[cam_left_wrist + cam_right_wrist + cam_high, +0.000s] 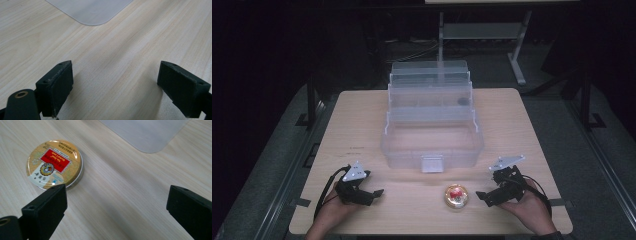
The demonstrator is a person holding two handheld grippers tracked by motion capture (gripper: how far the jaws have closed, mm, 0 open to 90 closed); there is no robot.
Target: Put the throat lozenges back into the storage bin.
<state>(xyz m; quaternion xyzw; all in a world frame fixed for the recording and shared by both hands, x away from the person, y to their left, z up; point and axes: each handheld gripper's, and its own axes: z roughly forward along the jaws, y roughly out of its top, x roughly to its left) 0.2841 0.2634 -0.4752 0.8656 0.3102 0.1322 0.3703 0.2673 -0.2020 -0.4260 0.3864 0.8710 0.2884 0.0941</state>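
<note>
On worktop (362,105), round tin (456,195) lies flat, lid up, just beside your right gripper (488,196): jaws wide, empty, lined for side grab. Left gripper (373,193) open, empty, parked clear. Tiered clear box (432,145) open, likely destination.

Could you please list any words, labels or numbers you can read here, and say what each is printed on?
Round tin, red label on the lid: white lettering, too blurred to read.
Same lid, a line of small print along the rim: too small to read.
Same lid, round emblem and pale panel below the label: no text legible.
Clear plastic box, wooden table, both grippers: no writing seen.
</note>
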